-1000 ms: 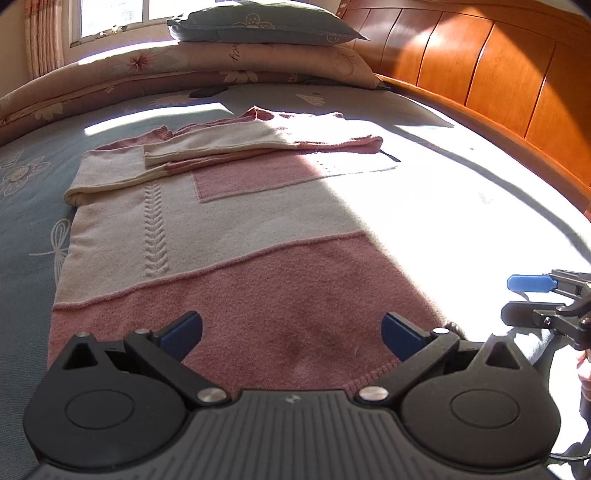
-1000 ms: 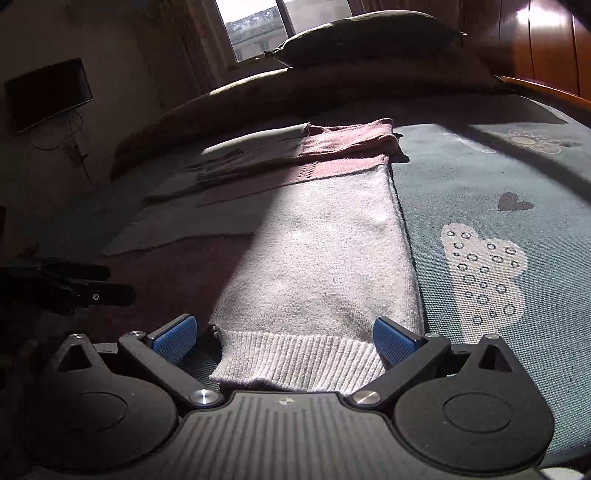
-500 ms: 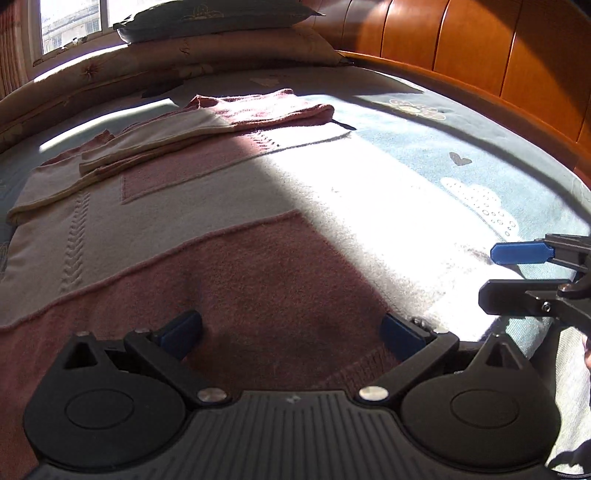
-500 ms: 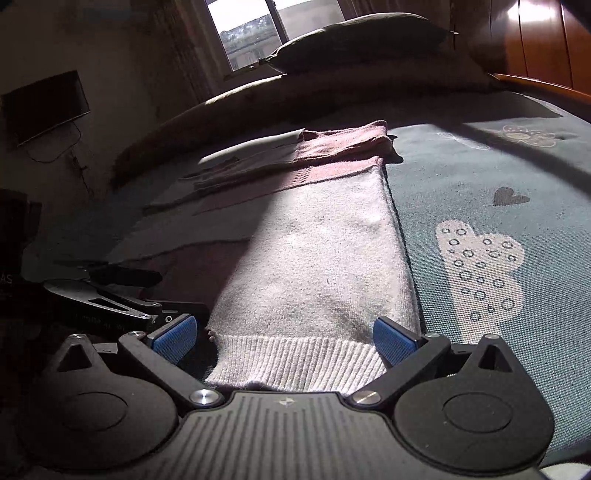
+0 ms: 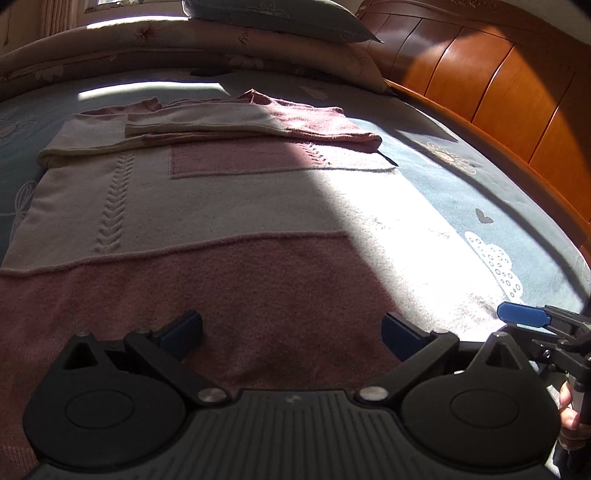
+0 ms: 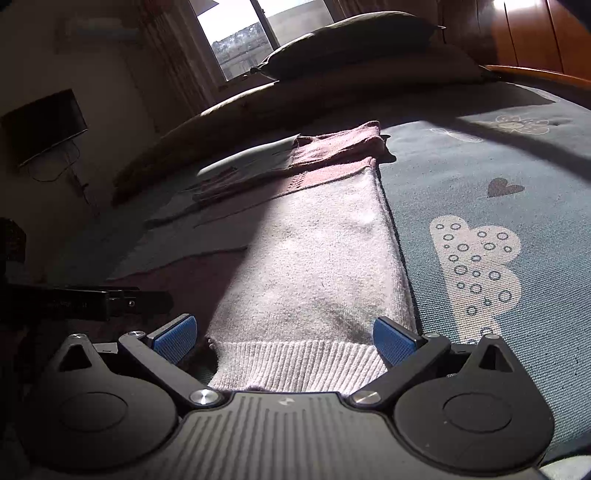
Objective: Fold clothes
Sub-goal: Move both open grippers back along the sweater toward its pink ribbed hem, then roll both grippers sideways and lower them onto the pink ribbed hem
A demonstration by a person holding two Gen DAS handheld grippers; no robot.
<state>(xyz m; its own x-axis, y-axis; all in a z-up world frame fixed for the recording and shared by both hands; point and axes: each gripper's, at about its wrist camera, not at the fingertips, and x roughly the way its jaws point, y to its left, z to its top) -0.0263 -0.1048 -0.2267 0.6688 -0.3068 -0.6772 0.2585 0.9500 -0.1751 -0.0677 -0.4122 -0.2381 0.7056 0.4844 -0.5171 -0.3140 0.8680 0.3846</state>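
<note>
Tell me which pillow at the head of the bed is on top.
The dark blue-grey pillow is on top; it rests on the longer beige floral pillow, which lies directly on the bed.

Sunlit bed, wooden headboard

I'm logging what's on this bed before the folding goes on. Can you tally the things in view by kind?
Sweaters: 1, the pink and cream sweater, sleeves folded across its top
Pillows: 1, the pillow on the rolled quilt
Rolled quilts: 1
Grippers: 2, the left gripper and right gripper, both open
Total: 5
</note>
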